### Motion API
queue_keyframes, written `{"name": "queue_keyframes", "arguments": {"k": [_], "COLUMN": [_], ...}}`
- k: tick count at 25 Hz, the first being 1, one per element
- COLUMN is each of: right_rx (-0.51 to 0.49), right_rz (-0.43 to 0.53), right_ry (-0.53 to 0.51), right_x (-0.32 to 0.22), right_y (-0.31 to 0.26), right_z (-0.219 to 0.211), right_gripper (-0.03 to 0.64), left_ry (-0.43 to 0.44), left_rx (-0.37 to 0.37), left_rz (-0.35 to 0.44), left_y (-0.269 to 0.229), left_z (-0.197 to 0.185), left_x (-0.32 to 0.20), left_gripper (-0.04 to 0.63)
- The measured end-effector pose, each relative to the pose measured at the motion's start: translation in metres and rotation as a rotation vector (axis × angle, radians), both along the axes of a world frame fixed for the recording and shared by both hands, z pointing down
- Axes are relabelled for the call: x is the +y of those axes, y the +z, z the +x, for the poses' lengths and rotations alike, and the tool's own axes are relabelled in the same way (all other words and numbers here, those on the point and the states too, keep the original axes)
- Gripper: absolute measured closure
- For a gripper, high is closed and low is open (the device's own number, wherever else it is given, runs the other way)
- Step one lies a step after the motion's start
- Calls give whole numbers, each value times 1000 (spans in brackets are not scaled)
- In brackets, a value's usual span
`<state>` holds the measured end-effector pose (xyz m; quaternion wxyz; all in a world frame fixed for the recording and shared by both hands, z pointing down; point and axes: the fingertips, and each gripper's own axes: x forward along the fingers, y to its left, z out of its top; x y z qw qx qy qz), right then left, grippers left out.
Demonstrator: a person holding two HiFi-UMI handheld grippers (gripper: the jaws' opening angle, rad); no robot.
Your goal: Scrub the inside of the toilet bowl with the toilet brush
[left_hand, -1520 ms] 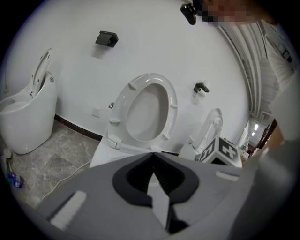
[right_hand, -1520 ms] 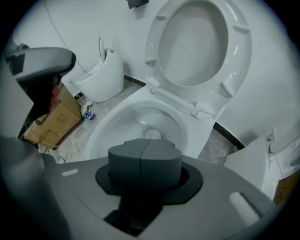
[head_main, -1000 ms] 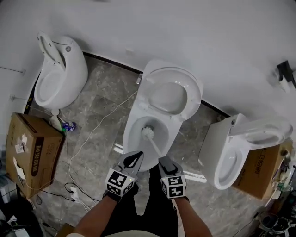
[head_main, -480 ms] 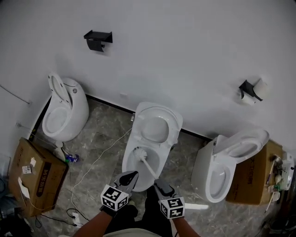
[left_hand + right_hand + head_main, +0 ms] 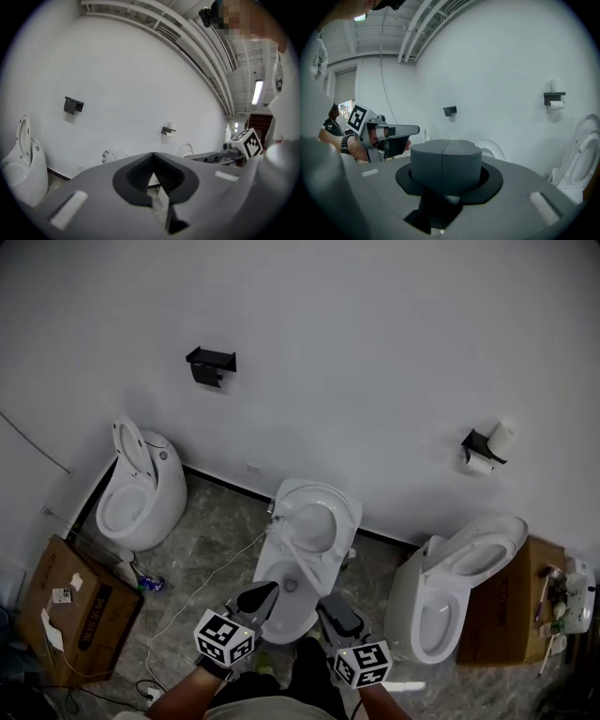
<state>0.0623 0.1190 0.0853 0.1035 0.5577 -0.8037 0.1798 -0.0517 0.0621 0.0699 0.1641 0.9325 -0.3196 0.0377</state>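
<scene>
The toilet bowl [image 5: 280,613] stands in the middle of the floor, just ahead of the person, with its lid [image 5: 315,523] tipped up against the far wall. The toilet brush [image 5: 292,585] appears to be down inside it: a small greyish head near the bottom and a thin pale handle slanting near and right. Both are too small to read surely. I judge the scrubbing to be under way rather than finished. The bowl's inner walls look plain white, so the pictures do not show how much is left to scrub.

The right gripper [image 5: 328,602] hangs over the near rim. Its jaws are closed, tips meeting, with a pale sliver just beneath them that is most likely the brush handle clamped there. The left gripper [image 5: 267,592] hovers close beside it on the left. Its tips are also pressed together with only floor showing through the gap behind them, so it carries nothing.
</scene>
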Motion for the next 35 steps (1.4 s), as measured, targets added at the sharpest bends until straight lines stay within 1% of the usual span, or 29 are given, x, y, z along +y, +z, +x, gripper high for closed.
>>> {"name": "queue_keyframes", "arguments": {"k": [4, 7, 12, 17, 23, 35], "right_rx": [-13, -15, -6, -12, -12, 14], "right_rz": [99, 160, 218, 284, 323, 362], "right_ry": [10, 4, 4, 17, 24, 8], "right_x": [-8, -12, -16, -27, -34, -40], "right_y": [-47, -75, -107, -142, -170, -188], "right_z": [-6, -10, -12, -13, -15, -28], "right_gripper": [454, 453, 454, 453, 454, 454], "left_ry": [-25, -25, -26, -31, -40, -77], "left_rx": [47, 64, 71, 102, 124, 130], "left_rz": [31, 67, 115, 163, 206, 213], "left_y": [-41, -66, -97, -131, -161, -171], "left_z": [-6, -5, -4, -3, -4, -18], "left_x": [-8, -13, -20, -28, -33, -42], "left_gripper": [589, 589, 589, 589, 589, 589]}}
